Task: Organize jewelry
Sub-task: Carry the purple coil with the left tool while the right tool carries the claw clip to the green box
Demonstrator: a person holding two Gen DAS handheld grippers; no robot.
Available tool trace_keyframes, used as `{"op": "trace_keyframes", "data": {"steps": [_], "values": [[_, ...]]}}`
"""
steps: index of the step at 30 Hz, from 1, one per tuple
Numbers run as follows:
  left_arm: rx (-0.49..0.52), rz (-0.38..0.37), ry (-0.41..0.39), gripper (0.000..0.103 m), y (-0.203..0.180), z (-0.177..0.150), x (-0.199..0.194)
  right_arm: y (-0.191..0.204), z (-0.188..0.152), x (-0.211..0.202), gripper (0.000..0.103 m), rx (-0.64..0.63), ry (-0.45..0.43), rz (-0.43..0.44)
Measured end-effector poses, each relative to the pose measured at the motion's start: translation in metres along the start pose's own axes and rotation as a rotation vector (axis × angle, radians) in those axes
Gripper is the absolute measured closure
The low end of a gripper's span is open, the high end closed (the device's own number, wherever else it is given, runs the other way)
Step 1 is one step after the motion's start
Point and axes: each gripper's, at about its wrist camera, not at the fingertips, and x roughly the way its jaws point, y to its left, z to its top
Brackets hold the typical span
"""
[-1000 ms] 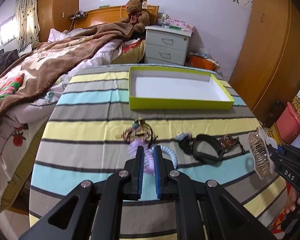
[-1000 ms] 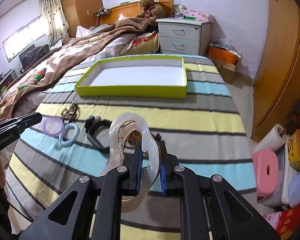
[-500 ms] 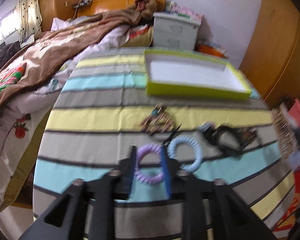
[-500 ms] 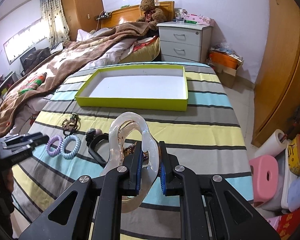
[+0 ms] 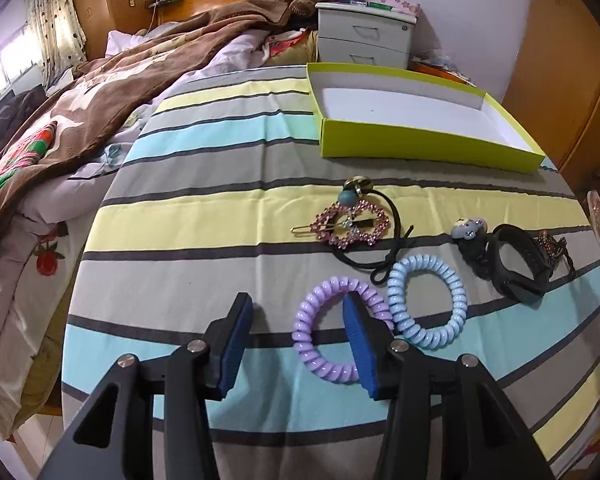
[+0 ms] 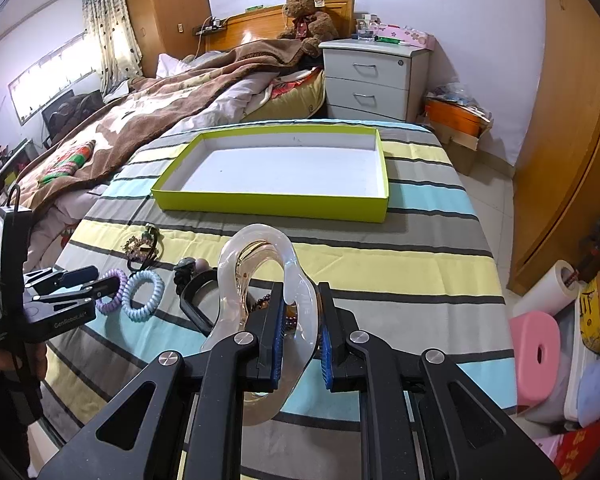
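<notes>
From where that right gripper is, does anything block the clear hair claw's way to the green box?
Nothing visible does. The right gripper holds the clear hair claw above bare striped cloth before the empty green box.

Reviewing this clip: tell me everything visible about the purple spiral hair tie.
The purple spiral hair tie is a glossy, plastic-looking coil closed into a ring, lying flat on the striped tablecloth. Its right edge meets the pale blue spiral hair tie. The open left gripper sits over it: one blue-padded finger is inside the ring, the other outside to the left. Whether that finger touches the coil is unclear.
</notes>
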Motion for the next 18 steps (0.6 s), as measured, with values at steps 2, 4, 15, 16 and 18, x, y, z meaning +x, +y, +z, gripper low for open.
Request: {"op": "trace_keyframes", "data": {"steps": [2, 4, 15, 16, 18], "values": [[0.011, -0.016, -0.003, 0.068, -0.002, 0.0, -0.002, 0.0, 0.001, 0.001, 0.088, 0.002, 0.001, -0.002], [0.024, -0.023, -0.005, 0.087, -0.005, 0.0, -0.003, 0.0, 0.002, 0.001, 0.088, 0.003, 0.001, -0.003], [0.005, -0.084, -0.027, 0.093, -0.006, 0.005, -0.018, -0.001, 0.006, 0.001, 0.088, 0.003, -0.006, -0.012], [0.003, -0.09, -0.032, 0.093, -0.006, 0.007, -0.02, -0.001, 0.008, 0.0, 0.088, 0.002, -0.008, -0.013], [-0.001, -0.095, -0.044, 0.093, -0.004, 0.011, -0.025, -0.001, 0.012, -0.001, 0.088, 0.002, -0.015, -0.015]]}}
